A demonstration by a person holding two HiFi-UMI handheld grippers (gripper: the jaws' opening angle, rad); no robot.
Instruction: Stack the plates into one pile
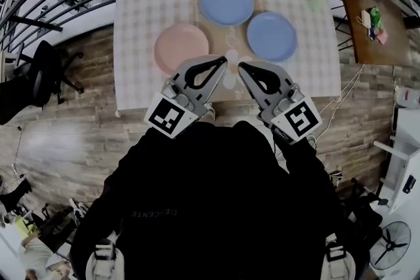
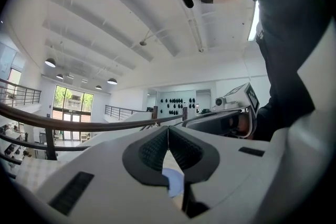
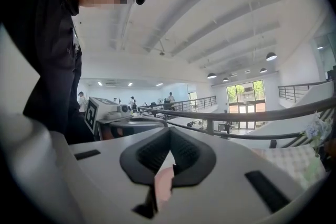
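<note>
Not yet begun, judging by the table [image 1: 138, 23]: pink plate [image 1: 182, 46], far blue plate [image 1: 226, 2] and right blue plate [image 1: 272, 36] lying singly, none overlapping. Left gripper [image 1: 222, 62] and right gripper [image 1: 243, 67] both closed on nothing, poised side by side over the near edge. Left to do: lifting and piling two plates onto a third.

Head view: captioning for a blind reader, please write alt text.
A pink plate, a far blue plate and a right blue plate lie apart on the checked table; nearer the person, the left gripper and right gripper point toward them, both shut and empty.
</note>
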